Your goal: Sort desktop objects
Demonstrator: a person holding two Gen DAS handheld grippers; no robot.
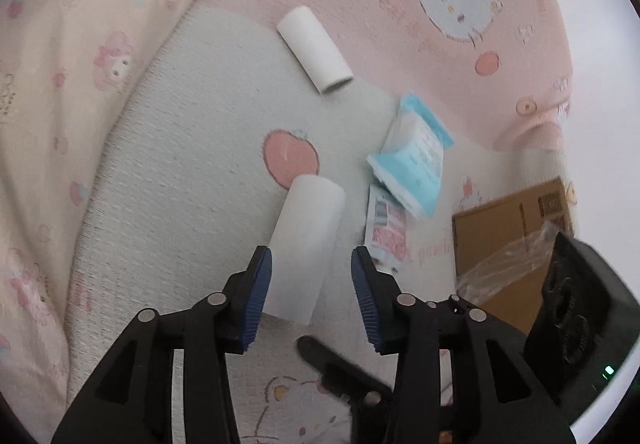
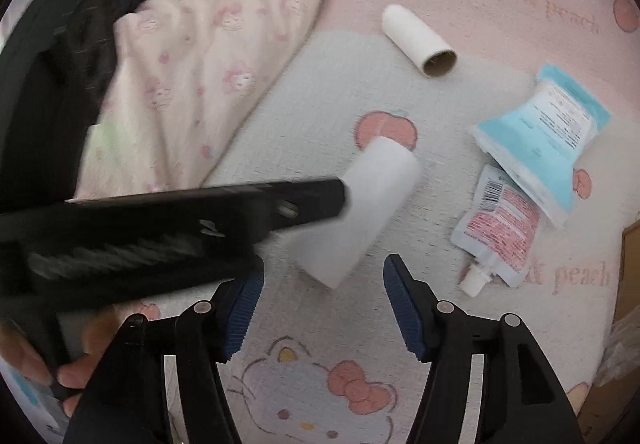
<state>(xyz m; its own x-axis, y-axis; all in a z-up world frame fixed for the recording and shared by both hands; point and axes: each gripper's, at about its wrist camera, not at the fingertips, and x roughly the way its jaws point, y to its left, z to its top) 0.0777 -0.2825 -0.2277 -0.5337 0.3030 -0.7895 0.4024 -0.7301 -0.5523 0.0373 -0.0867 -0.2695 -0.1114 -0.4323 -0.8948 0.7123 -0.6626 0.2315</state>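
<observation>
A: Left gripper (image 1: 311, 296) jaws apart, white paper roll (image 1: 306, 250) lying between them; left pad (image 1: 256, 300) looks right at its side, can't tell if it presses. Nothing lifted.
B: Right gripper (image 2: 323, 308)?
A: Wide open, empty, roll just ahead of it on the cartoon-cat mat (image 2: 304, 380).
B: Other items?
A: Second roll (image 1: 315, 49) farther off; blue pouch (image 1: 412, 160) overlapping red-print pouch (image 1: 386, 224); cardboard box (image 1: 508, 232) at right; pillow (image 2: 200, 76) at left.

Roll (image 1: 306, 248) left of pouches (image 1: 412, 164)
</observation>
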